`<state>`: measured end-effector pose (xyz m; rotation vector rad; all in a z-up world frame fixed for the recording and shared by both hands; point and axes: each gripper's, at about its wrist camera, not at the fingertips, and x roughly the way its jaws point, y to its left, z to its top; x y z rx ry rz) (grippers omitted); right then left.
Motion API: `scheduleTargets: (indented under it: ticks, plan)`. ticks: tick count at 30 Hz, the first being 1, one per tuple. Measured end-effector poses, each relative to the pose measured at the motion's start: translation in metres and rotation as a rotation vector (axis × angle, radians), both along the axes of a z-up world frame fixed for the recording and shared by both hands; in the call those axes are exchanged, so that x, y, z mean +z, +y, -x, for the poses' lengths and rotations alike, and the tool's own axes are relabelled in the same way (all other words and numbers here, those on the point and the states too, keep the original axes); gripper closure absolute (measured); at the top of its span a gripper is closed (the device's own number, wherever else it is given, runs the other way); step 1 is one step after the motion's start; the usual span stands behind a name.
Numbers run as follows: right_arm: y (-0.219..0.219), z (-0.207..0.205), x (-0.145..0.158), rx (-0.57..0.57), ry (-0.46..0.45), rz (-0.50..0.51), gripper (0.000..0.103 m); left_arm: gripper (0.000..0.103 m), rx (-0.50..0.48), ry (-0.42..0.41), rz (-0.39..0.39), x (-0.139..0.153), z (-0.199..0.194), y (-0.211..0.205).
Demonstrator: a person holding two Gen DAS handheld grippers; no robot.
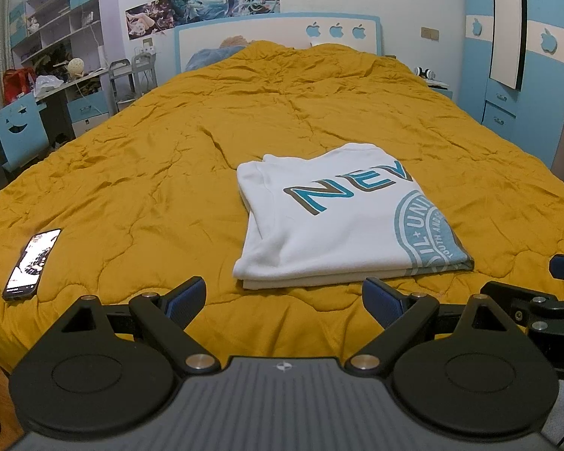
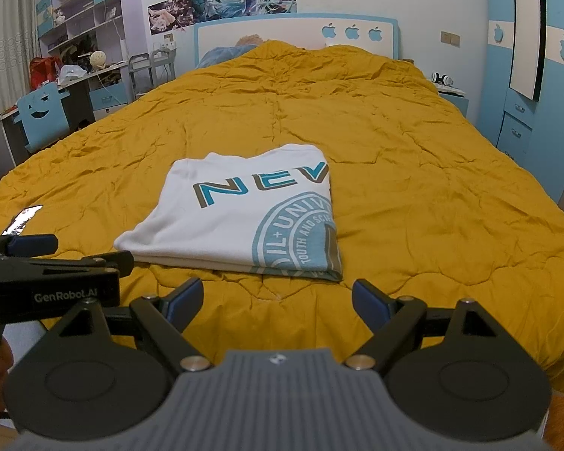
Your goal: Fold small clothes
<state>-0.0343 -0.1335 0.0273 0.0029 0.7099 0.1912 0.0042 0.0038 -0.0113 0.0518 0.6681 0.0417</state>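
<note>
Both hand-held grippers wide apart, empty

Phone on mustard quilt, blue chair beside desk

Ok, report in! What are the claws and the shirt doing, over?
Both claws open, left, right, holding nothing. Shirt folded flat on the quilt. Phone off left, not in the way.

A bedroom: bed, wardrobe, desk shelves.
</note>
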Motion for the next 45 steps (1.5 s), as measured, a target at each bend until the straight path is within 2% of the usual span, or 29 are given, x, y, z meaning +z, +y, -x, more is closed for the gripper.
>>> scheduleTargets:
  ticks: [30,45]
  plan:
    - [0.0007,0.0002,-0.0038,0.003,0.002,0.005,0.021,0.0,0.019,0.016,0.008,-0.0053,0.0032,0.0021]
    - [0.0017,0.0009,-0.003,0.002,0.001,0.006,0.021,0.0,0.014,-0.008,-0.01,-0.0002,0.0045,-0.0038]
